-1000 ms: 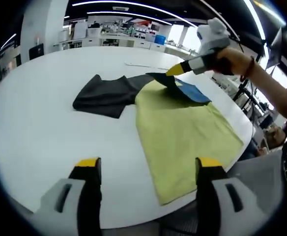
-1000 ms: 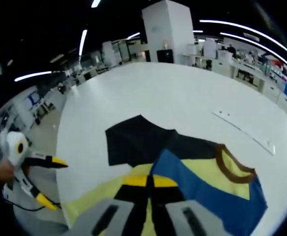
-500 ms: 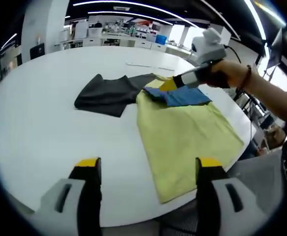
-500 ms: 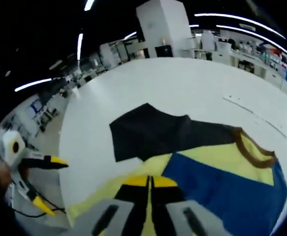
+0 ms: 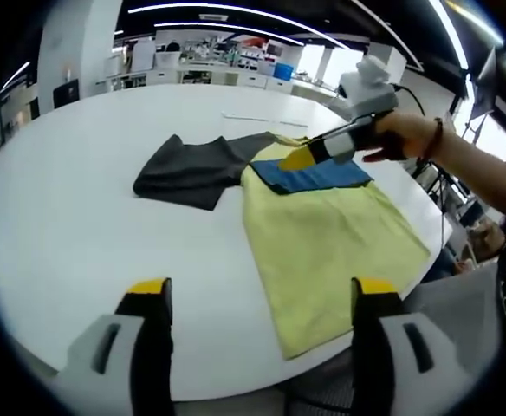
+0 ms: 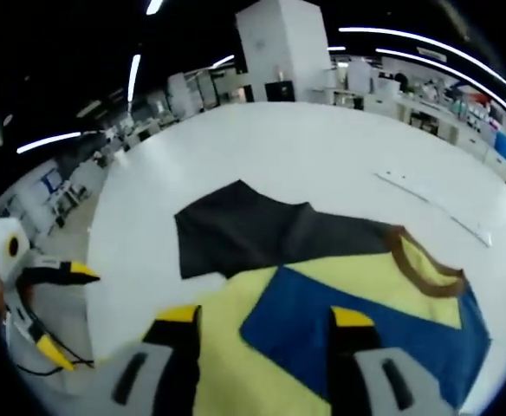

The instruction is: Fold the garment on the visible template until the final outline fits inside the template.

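Lying between spread right fingers (image 6: 350, 321): garment (image 6: 357, 299).

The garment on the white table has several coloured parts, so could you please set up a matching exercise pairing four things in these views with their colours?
Column one:
1. Folded-over sleeve
2. Outstretched sleeve
3. Collar trim
4. Garment body

Column two:
a. yellow-green
b. brown
c. blue
d. dark grey

Pairs: 1-c, 2-d, 3-b, 4-a.

The blue sleeve lies folded on the garment body; the dark grey one lies flat on the white table.
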Demonstrator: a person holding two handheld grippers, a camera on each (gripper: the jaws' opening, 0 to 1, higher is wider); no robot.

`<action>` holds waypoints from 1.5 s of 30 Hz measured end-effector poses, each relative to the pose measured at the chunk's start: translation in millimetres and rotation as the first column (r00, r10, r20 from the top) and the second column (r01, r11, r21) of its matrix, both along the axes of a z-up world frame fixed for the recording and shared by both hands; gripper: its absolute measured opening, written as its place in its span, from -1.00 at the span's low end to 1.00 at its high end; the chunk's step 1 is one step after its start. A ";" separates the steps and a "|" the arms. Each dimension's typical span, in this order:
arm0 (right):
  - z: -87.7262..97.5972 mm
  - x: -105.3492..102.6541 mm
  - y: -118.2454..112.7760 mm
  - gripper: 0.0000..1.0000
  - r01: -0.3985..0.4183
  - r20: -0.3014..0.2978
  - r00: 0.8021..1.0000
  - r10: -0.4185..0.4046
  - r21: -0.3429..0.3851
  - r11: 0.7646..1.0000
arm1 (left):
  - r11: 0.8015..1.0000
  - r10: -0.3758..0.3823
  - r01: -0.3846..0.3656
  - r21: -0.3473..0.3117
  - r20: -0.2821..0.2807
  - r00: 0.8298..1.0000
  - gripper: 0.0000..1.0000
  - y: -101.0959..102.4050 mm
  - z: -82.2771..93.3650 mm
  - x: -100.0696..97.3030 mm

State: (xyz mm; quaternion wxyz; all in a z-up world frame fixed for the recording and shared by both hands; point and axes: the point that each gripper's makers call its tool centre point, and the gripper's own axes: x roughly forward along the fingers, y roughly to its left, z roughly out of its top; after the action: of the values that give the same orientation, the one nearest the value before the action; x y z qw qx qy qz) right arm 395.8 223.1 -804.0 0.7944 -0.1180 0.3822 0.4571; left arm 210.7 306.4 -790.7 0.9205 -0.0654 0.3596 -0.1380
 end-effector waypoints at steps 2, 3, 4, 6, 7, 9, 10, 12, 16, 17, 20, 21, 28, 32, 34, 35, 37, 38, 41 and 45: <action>3.1 -2.1 -9.2 0.43 0.019 0.008 1.000 -0.019 -0.007 1.000 | 1.000 -0.003 0.003 -0.001 0.002 1.000 0.69 -2.3 0.9 0.8; 4.1 0.3 -12.4 0.56 0.026 0.019 0.999 -0.025 -0.002 1.000 | 1.000 -0.005 0.005 0.001 0.003 1.000 0.71 -2.0 0.8 1.1; 3.9 3.5 -14.1 0.64 0.030 0.022 0.999 -0.030 0.002 1.000 | 1.000 -0.007 0.007 0.004 0.004 1.000 0.72 -1.9 1.0 1.4; 5.6 1.4 -19.7 0.72 0.031 0.018 0.999 -0.031 0.002 1.000 | 1.000 -0.006 0.006 0.008 0.007 1.000 0.74 -1.1 1.5 2.3; 6.3 0.8 -24.2 0.74 0.031 0.015 0.999 -0.031 -0.001 1.000 | 1.000 -0.006 0.006 0.009 0.009 1.000 0.76 -1.2 2.3 2.9; 6.9 3.0 -33.3 0.87 0.047 0.024 0.999 -0.046 -0.009 0.999 | 1.000 -0.009 0.009 0.009 0.012 1.000 0.79 -2.8 3.8 3.7; 4.6 10.1 -35.3 0.92 0.050 0.027 0.998 -0.050 -0.011 0.999 | 1.000 -0.012 0.012 0.005 0.017 1.000 0.82 -4.0 4.8 4.1; 4.5 8.4 -46.7 0.97 0.065 0.011 0.998 -0.064 -0.029 0.997 | 1.000 -0.014 0.014 -0.008 0.029 0.999 0.89 -6.4 7.6 5.4; 5.8 11.8 -63.5 1.00 0.087 0.006 0.996 -0.087 -0.031 0.996 | 1.000 -0.018 0.018 -0.003 0.039 0.999 0.95 -6.9 9.1 7.1; 5.9 13.3 -67.4 1.00 0.091 0.006 0.996 -0.091 -0.031 0.995 | 1.000 -0.019 0.020 -0.009 0.044 0.999 0.96 -8.2 11.5 8.3; 6.4 16.2 -83.4 1.00 0.103 0.010 0.995 -0.103 -0.033 0.994 | 0.999 -0.032 0.034 -0.028 0.047 0.998 0.98 -11.0 15.2 9.5; 6.2 16.3 -92.3 1.00 0.108 0.012 0.994 -0.108 -0.039 0.993 | 0.999 -0.039 0.040 -0.021 0.056 0.998 0.98 -11.5 18.5 10.1; 1.9 21.1 -142.3 0.91 0.171 0.011 0.985 -0.171 -0.057 0.984 | 0.999 -0.048 0.048 -0.007 0.065 0.997 0.98 -9.9 19.8 13.6; 1.2 26.1 -169.4 0.80 0.225 0.027 0.974 -0.224 -0.062 0.972 | 0.998 -0.055 0.055 -0.004 0.062 0.997 0.98 -12.5 19.5 14.3; 2.8 27.7 -179.1 0.73 0.245 0.031 0.969 -0.244 -0.058 0.968 | 0.998 -0.057 0.057 -0.006 0.062 0.996 0.97 -11.8 18.0 15.5; 3.9 29.3 -183.0 0.69 0.258 0.035 0.966 -0.257 -0.051 0.965 | 0.998 -0.055 0.056 -0.009 0.064 0.996 0.96 -11.5 17.7 16.2; 5.8 38.6 -191.7 0.53 0.286 0.052 0.957 -0.284 -0.023 0.958 | 0.999 -0.037 0.040 -0.029 0.083 0.996 0.93 -13.4 20.8 19.7; 6.3 38.9 -197.0 0.41 0.296 0.050 0.954 -0.295 -0.017 0.955 | 0.999 -0.031 0.035 -0.036 0.087 0.996 0.93 -13.6 21.6 20.7; 6.3 38.0 -209.4 0.17 0.322 0.047 0.946 -0.321 -0.015 0.947 | 0.999 -0.030 0.033 -0.031 0.093 0.995 0.92 -12.8 21.8 22.4; 1.2 37.7 -225.6 0.00 0.352 0.048 0.936 -0.350 -0.036 0.935 | 0.999 -0.031 0.034 -0.033 0.096 0.995 0.89 -14.2 21.8 23.3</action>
State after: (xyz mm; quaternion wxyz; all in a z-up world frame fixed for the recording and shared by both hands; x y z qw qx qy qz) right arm 433.5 -2.5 -802.8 0.8681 -0.0745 0.3906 0.2972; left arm 234.0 292.2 -768.9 0.9330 -0.0689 0.3138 -0.1622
